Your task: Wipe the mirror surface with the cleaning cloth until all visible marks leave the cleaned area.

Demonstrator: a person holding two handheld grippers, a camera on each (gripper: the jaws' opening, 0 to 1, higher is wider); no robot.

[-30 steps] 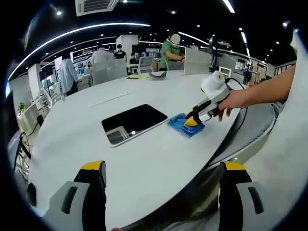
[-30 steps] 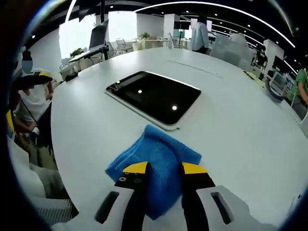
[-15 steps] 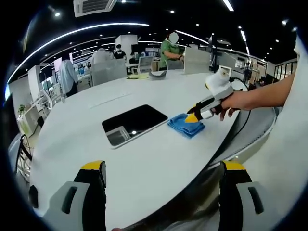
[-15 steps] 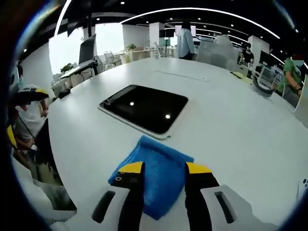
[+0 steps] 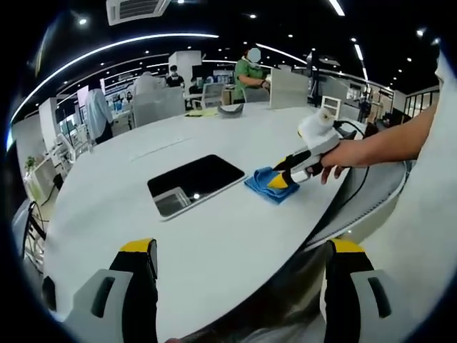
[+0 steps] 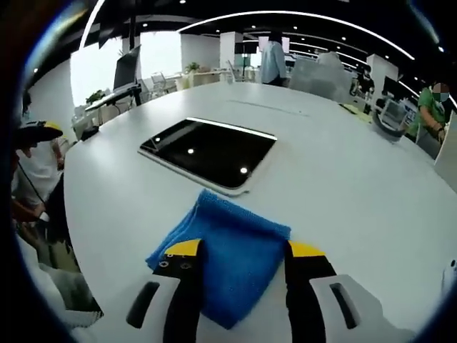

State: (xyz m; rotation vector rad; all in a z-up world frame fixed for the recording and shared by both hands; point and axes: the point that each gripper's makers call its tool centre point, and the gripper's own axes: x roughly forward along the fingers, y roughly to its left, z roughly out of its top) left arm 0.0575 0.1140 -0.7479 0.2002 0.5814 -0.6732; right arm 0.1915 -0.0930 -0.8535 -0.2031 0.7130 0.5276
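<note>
Left gripper view: my left gripper (image 5: pixel 240 268) hangs released, jaws wide apart over the white table (image 5: pixel 214 236). At 1 o'clock from it lies the blue cloth (image 5: pixel 265 185), just beside the mirror (image 5: pixel 194 184), with my right gripper (image 5: pixel 283 175) on it. Open-plan office behind, people standing.

Right gripper view: my right gripper (image 6: pixel 244 251) is released, jaws straddling the cloth (image 6: pixel 227 249), pressed flat on the table (image 6: pixel 357 186). Mirror (image 6: pixel 209 151) at 11 o'clock, just beyond the cloth's far edge.
</note>
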